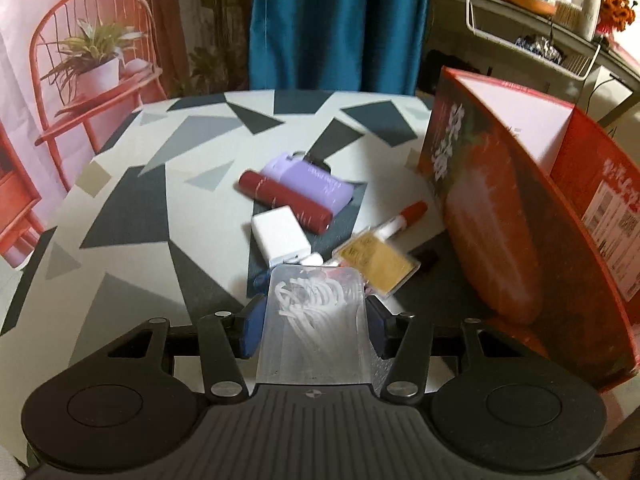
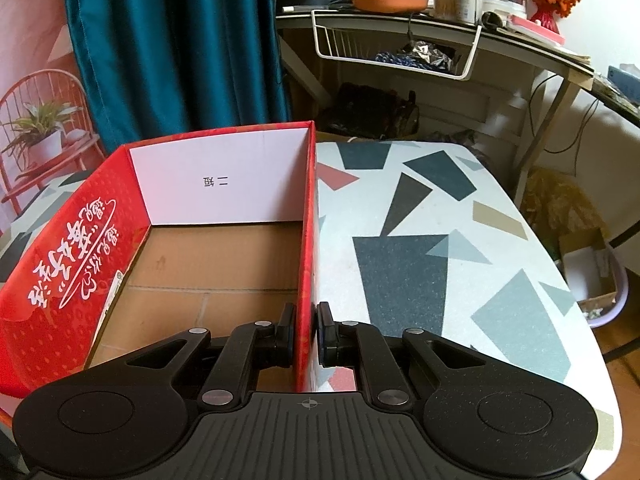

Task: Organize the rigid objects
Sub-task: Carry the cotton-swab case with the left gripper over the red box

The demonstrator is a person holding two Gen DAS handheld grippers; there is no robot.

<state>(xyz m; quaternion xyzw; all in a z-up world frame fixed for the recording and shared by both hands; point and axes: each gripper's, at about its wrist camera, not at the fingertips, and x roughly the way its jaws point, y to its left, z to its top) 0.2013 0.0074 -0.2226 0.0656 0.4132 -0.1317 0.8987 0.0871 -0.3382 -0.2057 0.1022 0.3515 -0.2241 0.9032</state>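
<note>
The left tool (image 1: 314, 316) clamps a clear plastic case (image 1: 316, 320) at lower centre, hiding things behind it. The right tool (image 2: 306, 334) pinches the red box (image 2: 224, 208) wall; its near end is cut off.

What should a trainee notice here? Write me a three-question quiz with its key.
1. True or false: the right gripper is open.
2. What does the left gripper hold? A) a cup B) a clear case C) nothing
3. Fill in: the red tube lies against a ___ case.
Key: 1 false, it is shut on the box wall. 2 B. 3 purple.
</note>
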